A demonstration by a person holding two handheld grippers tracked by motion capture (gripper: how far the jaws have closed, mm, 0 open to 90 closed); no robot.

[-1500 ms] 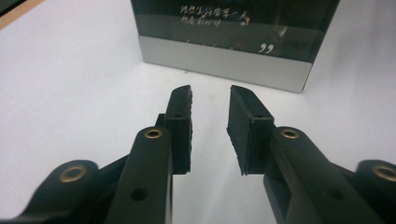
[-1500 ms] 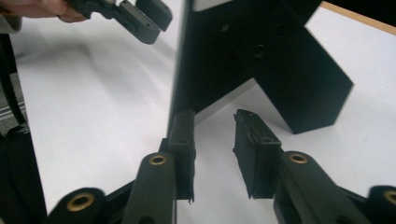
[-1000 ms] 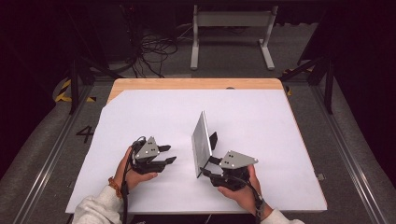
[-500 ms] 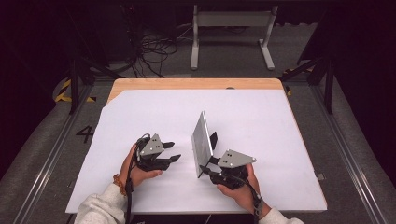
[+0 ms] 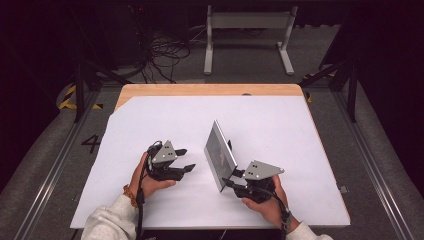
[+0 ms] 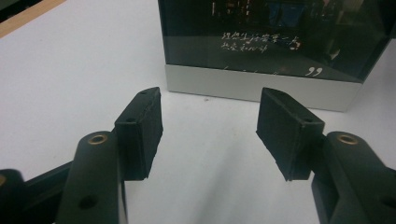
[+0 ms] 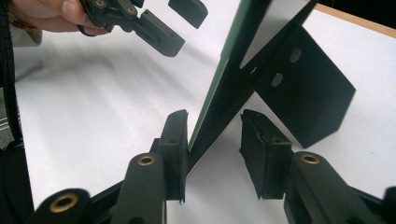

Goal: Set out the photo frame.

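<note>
A picture frame (image 5: 220, 152) stands tilted on the white table, dark glass with pale writing and a silver lower band (image 6: 261, 86). My left gripper (image 5: 186, 160) faces its front from the left, open and empty (image 6: 208, 116); its jaws have just been opening. My right gripper (image 5: 231, 178) reaches the frame's near corner. In the right gripper view the frame's edge (image 7: 224, 65) sits between the jaws (image 7: 212, 135): the left pad (image 7: 180, 140) touches it, the right pad (image 7: 254, 140) stands apart. These jaws have closed a little. A black easel stand (image 7: 303, 88) props the back.
The white sheet (image 5: 150, 125) covers a wooden table whose far edge (image 5: 210, 90) shows. Beyond it on the floor are a metal stand (image 5: 250, 22) and loose cables (image 5: 165, 55). A floor rail (image 5: 380, 165) runs along the right side.
The left gripper's jaws stand wider than before and the hand has shifted slightly toward the frame. The right gripper and the frame stay where they were.
</note>
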